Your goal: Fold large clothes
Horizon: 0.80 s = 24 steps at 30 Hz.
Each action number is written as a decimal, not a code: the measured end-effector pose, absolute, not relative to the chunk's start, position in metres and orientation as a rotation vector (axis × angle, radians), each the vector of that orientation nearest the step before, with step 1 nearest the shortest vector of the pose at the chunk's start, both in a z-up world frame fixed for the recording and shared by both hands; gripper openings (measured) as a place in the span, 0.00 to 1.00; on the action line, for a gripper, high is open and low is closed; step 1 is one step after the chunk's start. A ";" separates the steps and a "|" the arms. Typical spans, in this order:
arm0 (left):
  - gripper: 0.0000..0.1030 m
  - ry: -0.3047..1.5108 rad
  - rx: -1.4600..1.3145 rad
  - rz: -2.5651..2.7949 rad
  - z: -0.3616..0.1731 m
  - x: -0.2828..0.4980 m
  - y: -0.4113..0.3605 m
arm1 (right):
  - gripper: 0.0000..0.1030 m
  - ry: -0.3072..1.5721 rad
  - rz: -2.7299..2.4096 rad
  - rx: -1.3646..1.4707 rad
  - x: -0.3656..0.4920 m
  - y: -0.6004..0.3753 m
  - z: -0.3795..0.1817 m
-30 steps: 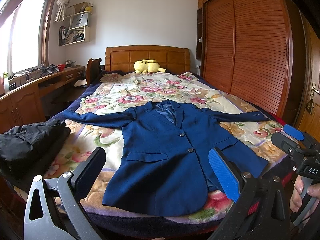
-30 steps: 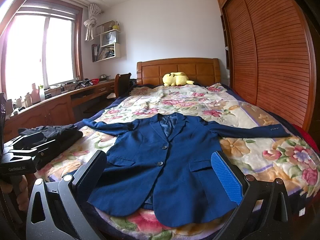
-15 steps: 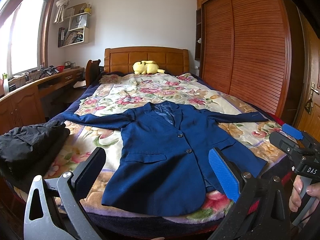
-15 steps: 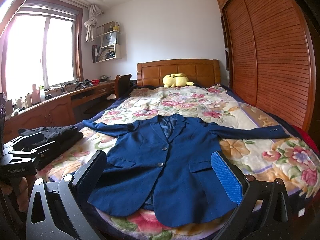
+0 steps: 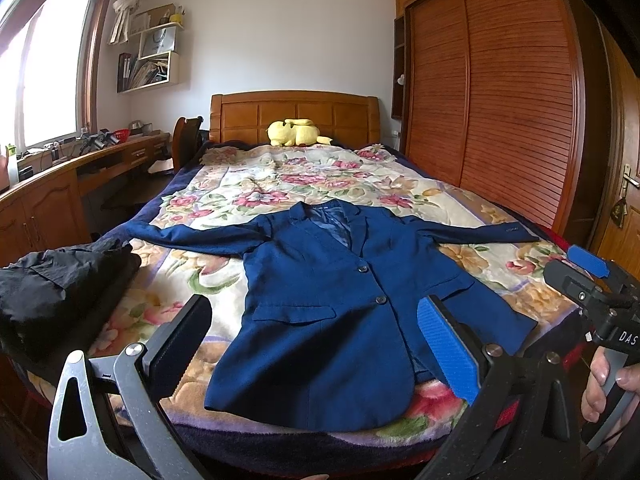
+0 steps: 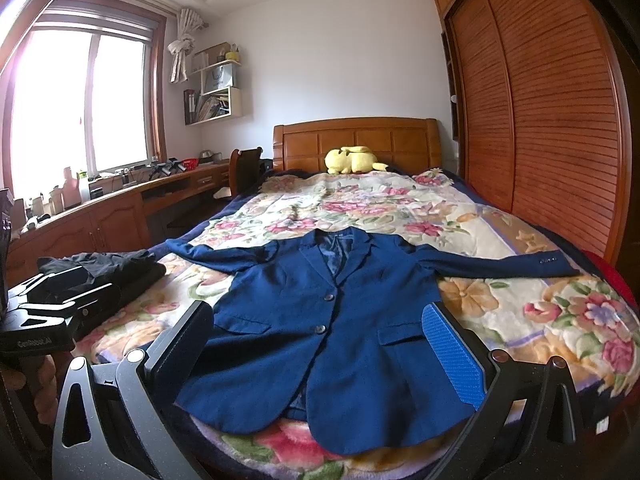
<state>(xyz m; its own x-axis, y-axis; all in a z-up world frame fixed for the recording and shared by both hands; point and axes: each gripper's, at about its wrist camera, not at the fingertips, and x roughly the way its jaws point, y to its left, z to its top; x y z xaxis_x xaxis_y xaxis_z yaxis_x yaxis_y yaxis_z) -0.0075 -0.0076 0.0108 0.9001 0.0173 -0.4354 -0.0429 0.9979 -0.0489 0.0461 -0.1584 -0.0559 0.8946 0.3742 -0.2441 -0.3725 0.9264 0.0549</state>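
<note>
Above the blazer (image 5: 336, 300), both tongs (image 5: 316, 340) (image 6: 320, 344) hover (spread).

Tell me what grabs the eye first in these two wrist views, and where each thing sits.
A navy blue suit jacket lies face up, buttoned, sleeves spread wide, on the near half of the floral bedspread. A yellow plush toy rests against the wooden headboard, and a folded pile of black clothes sits at the bed's left edge. The left gripper and right gripper hover open over the jacket's hem.

Left tongs (image 5: 316, 344) and right tongs (image 6: 320, 348) both agape, empty
</note>
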 end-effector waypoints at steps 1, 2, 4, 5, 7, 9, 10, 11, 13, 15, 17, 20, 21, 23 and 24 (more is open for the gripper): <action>1.00 0.452 -0.058 0.032 0.010 -0.006 -0.008 | 1.00 0.254 0.388 0.007 0.046 -0.159 -0.056; 1.00 0.453 -0.059 0.032 0.008 -0.006 -0.007 | 1.00 0.255 0.389 0.008 0.046 -0.159 -0.056; 1.00 0.455 -0.062 0.030 0.006 -0.005 -0.005 | 1.00 0.256 0.390 0.009 0.045 -0.159 -0.056; 1.00 0.456 -0.063 0.030 0.005 -0.004 -0.004 | 1.00 0.256 0.390 0.009 0.045 -0.159 -0.056; 1.00 0.455 -0.063 0.030 0.005 -0.003 -0.004 | 1.00 0.256 0.391 0.009 0.045 -0.159 -0.056; 1.00 0.455 -0.063 0.029 0.005 -0.003 -0.004 | 1.00 0.257 0.391 0.011 0.045 -0.159 -0.056; 1.00 0.455 -0.062 0.029 0.005 -0.003 -0.004 | 1.00 0.258 0.391 0.012 0.045 -0.160 -0.056; 1.00 0.455 -0.062 0.030 0.004 -0.003 -0.005 | 1.00 0.259 0.392 0.014 0.045 -0.160 -0.057; 1.00 0.454 -0.063 0.029 0.004 -0.003 -0.005 | 1.00 0.261 0.393 0.016 0.045 -0.160 -0.057; 1.00 0.454 -0.063 0.030 0.004 -0.003 -0.005 | 1.00 0.259 0.393 0.016 0.044 -0.160 -0.057; 1.00 0.454 -0.063 0.030 0.003 -0.003 -0.005 | 1.00 0.261 0.394 0.017 0.044 -0.160 -0.057; 1.00 0.454 -0.063 0.030 0.003 -0.003 -0.005 | 1.00 0.260 0.394 0.016 0.044 -0.160 -0.057; 1.00 0.453 -0.063 0.029 0.003 -0.003 -0.005 | 1.00 0.260 0.394 0.016 0.043 -0.160 -0.057; 1.00 0.451 -0.062 0.028 0.001 -0.002 -0.006 | 1.00 0.260 0.395 0.016 0.044 -0.160 -0.057; 1.00 0.452 -0.062 0.028 0.001 -0.002 -0.006 | 1.00 0.260 0.395 0.017 0.044 -0.160 -0.057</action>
<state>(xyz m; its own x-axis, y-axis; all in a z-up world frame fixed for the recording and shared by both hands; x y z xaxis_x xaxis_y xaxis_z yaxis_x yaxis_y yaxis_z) -0.0024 -0.0059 0.0010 0.8992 0.0137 -0.4373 -0.0413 0.9977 -0.0537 0.0437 -0.1599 -0.0566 0.8903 0.3826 -0.2470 -0.3784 0.9233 0.0663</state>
